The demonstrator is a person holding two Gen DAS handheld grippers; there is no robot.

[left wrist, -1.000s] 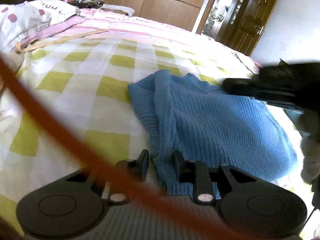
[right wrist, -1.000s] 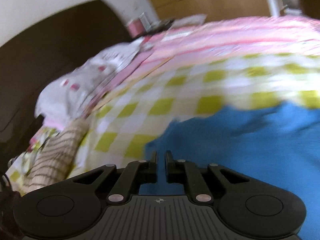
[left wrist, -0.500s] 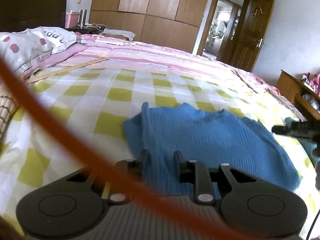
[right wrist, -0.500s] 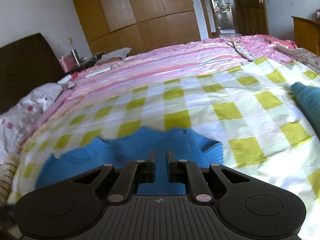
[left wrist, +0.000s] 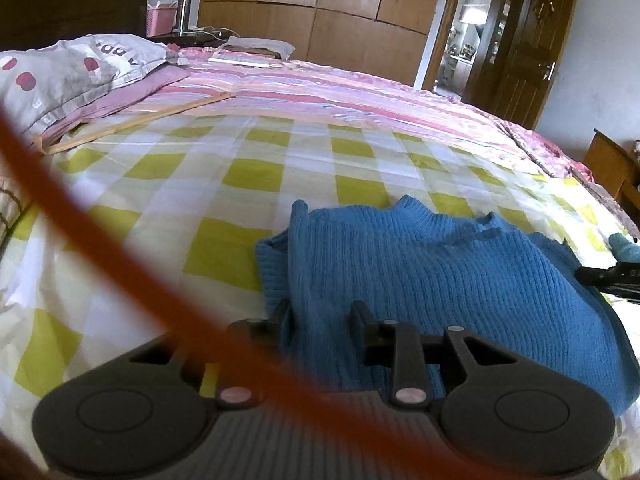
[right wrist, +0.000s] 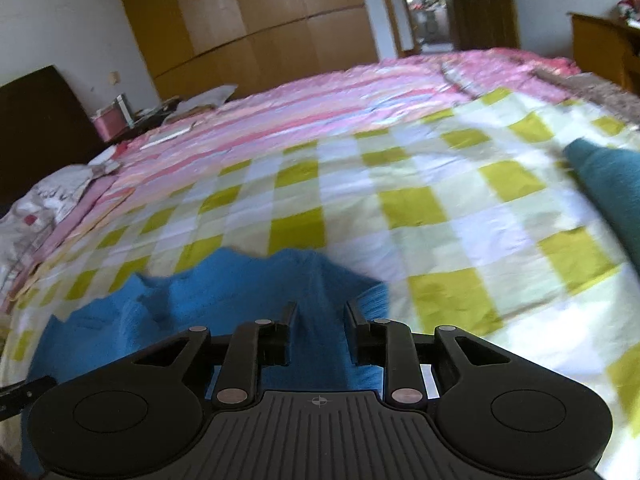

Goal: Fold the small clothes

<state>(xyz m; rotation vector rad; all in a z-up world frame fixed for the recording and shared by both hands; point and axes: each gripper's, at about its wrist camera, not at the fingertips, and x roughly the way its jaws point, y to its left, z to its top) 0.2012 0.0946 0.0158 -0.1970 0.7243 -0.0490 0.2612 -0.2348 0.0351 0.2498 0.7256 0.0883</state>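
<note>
Wooden wardrobe doors (left wrist: 320,12) line the far wall of a bedroom, with an open doorway (left wrist: 466,28) to their right. A wide bed fills both views, covered near the cameras by a yellow-and-white checked sheet (left wrist: 256,176) and farther back by a pink striped blanket (left wrist: 320,88). At the far left of the left wrist view lie a grey pillow with red spots (left wrist: 68,68) and a thin wooden stick (left wrist: 132,124) along the edge of the blanket. A blurred orange cord (left wrist: 100,240) crosses that view diagonally, close to the lens.

The blue knitted sweater (left wrist: 440,276) lies on the checked sheet at the near edge of the bed, partly folded, with one side turned over so a doubled band runs along its left edge. The left gripper (left wrist: 322,312) sits low over that left edge, its jaws spread fairly wide with the knit lying between them; they are not closed on the fabric. At the right edge of this view the dark tip of the other tool pokes in beside the sweater.

In the right wrist view, which is somewhat blurred, the right gripper (right wrist: 320,314) is over the sweater's (right wrist: 224,288) right corner, jaws likewise parted with blue knit between them, not pinched. A darker teal garment (right wrist: 612,184) lies on the sheet at the far right, well apart from the sweater. A wooden cabinet (right wrist: 600,48) stands past the bed on the right.
</note>
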